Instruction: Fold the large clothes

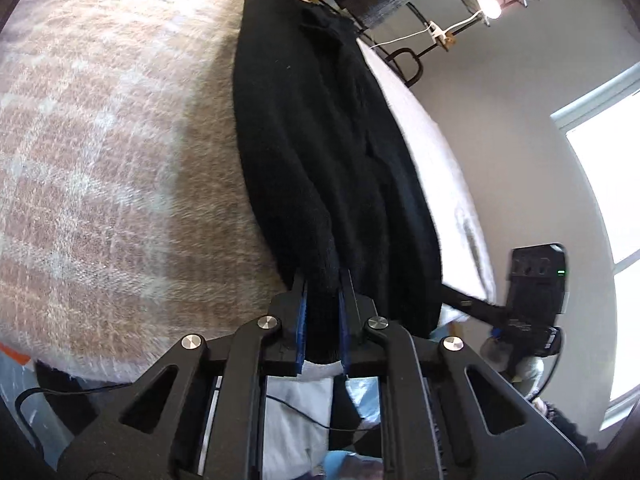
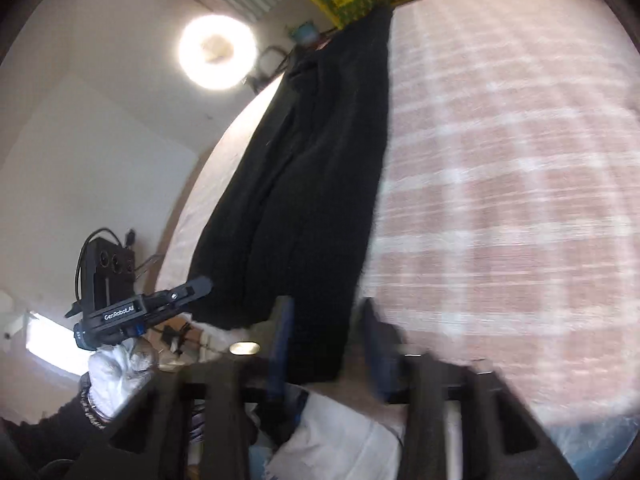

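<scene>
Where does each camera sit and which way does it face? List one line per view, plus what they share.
Left wrist: on the left gripper, looking along the black garment lying on the plaid blanket; its own fingers show, fabric between them.
Right wrist: on the right gripper, facing the same garment; blurred own fingers and a gloved hand show.
Shared: garment and blanket.
</scene>
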`<state>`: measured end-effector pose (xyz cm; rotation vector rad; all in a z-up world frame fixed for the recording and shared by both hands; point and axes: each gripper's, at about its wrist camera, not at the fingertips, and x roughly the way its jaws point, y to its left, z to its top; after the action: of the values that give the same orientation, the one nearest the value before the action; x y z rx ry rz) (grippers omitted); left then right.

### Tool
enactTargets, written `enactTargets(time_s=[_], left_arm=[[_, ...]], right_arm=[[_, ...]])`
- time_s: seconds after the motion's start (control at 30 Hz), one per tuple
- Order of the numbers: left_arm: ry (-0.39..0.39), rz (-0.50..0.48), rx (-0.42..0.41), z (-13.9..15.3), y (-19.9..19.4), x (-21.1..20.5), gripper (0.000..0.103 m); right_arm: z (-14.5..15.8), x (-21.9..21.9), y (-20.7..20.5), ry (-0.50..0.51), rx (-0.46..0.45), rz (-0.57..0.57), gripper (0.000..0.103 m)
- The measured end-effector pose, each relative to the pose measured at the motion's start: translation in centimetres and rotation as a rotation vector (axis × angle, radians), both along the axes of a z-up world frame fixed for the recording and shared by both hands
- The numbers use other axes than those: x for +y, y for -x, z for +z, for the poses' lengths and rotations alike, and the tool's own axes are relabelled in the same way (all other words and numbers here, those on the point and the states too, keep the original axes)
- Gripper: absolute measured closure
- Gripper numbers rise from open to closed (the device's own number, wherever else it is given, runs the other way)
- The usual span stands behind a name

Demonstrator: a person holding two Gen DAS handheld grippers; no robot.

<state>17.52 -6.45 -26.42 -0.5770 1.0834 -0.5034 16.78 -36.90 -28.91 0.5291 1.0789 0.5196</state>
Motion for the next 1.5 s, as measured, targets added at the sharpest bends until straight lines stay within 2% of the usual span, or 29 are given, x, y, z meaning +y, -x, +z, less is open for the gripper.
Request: enactTargets(time_s=[0.1,0.2,0.27,0.37,0.4,0.43,0.5,0.53,0.57,0.63,0.73,0.8,0.87,0.93,1.07,1.2,1.3,1.4,1.5], left_arm=[[0.088,0.04,0.001,2.1,0.7,1.6,0.093],[0.071,0.065,-0.046,4.3,1.2,3.2,0.093],[0.012,0.076,-0.037,3.5,1.4,3.4,0.093],[-0.125,0.063,0.045,-0.8,1.3,2.4,0.093],[-0.125,0.062,0.049,-1.4,1.3,2.2,0.092],[-0.129,0.069,0.034,-1.3,1.4,2.2,0.092],[-0.166,0.057,0.018,-0.1,2.0,2.3,0.09],[-0.193,0.068,-0.01,0.8,2.7,2.6,0.09],[-0.211,0.077,-0.037,1.5,3.1,2.7,0.09],[-0.235,0.079,-0.094,3.1,3.9,2.3,0.09],[-0.223,0.017,-0.135,4.6,3.7,0.4,0.09],[-0.194,-0.027,-0.119,4.8,1.8,-1.3,0.088],[-0.146,-0.062,-0.08,4.6,-1.2,-2.7,0.077],[-0.123,-0.067,-0.056,4.7,-3.9,-3.5,0.072],[-0.113,-0.068,-0.016,3.6,-8.8,-4.9,0.067],[-0.091,-0.046,0.074,1.2,-12.4,-5.5,0.065],[-0.102,-0.017,0.113,-0.2,-13.4,-5.9,0.065],[-0.095,-0.029,0.129,-1.0,-13.6,-6.5,0.065],[-0.125,-0.056,0.113,-1.2,-13.4,-7.3,0.065]], right_arm=[[2.1,-0.3,0.3,-0.127,0.018,-0.042,0.097],[4.4,-0.9,1.1,-0.188,0.006,-0.058,0.1],[3.9,-1.0,1.3,-0.155,0.032,-0.065,0.102],[0.5,0.0,1.0,-0.054,0.126,-0.066,0.102],[-0.2,0.5,1.0,-0.005,0.141,-0.057,0.102],[-0.2,1.1,1.1,0.048,0.113,-0.033,0.101],[0.9,1.6,1.3,0.107,0.079,-0.005,0.089],[2.0,1.8,1.6,0.147,0.042,0.001,0.075],[2.6,1.8,1.9,0.171,0.011,-0.003,0.065],[3.9,2.1,2.6,0.205,-0.049,-0.003,0.065],[4.9,3.3,3.4,0.172,-0.116,0.025,0.065],[4.8,4.5,3.6,0.189,-0.132,0.054,0.065],[4.7,5.9,3.5,0.227,-0.144,0.083,0.065],[4.4,6.4,3.2,0.276,-0.149,0.09,0.065],[3.3,7.6,2.2,0.353,-0.149,0.109,0.063],[2.4,8.6,1.6,0.368,-0.138,0.127,0.06],[2.5,9.3,1.5,0.418,-0.159,0.144,0.06],[2.3,9.9,1.7,0.46,-0.175,0.165,0.061],[2.2,10.8,2.1,0.549,-0.21,0.19,0.07]])
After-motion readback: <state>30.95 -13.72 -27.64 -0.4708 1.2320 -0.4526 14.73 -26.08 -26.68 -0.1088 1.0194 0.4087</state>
